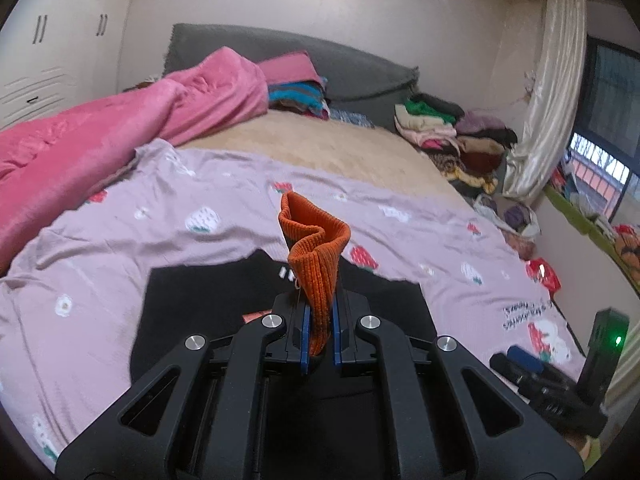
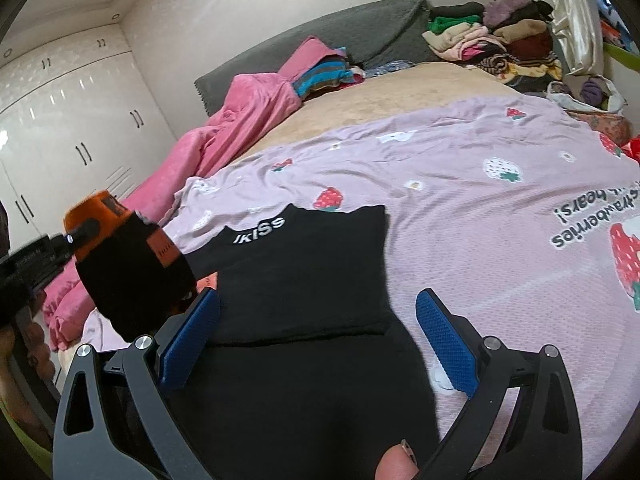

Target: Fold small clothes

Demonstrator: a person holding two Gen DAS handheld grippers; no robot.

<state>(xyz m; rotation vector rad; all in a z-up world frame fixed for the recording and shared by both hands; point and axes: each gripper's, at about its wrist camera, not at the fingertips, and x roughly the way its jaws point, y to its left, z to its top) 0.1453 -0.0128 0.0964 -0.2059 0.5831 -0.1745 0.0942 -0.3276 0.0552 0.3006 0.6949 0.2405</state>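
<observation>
My left gripper is shut on the orange ribbed cuff of a small orange and black garment, held up above the bed. In the right wrist view the same garment hangs at the left from the left gripper. A folded black garment with white lettering lies flat on the lilac strawberry-print sheet; it also shows in the left wrist view. My right gripper is open and empty, hovering just above the near part of the black garment.
A pink blanket is bunched along the left of the bed. Stacks of folded clothes sit at the far right corner by a curtain. A grey headboard and white wardrobes stand behind.
</observation>
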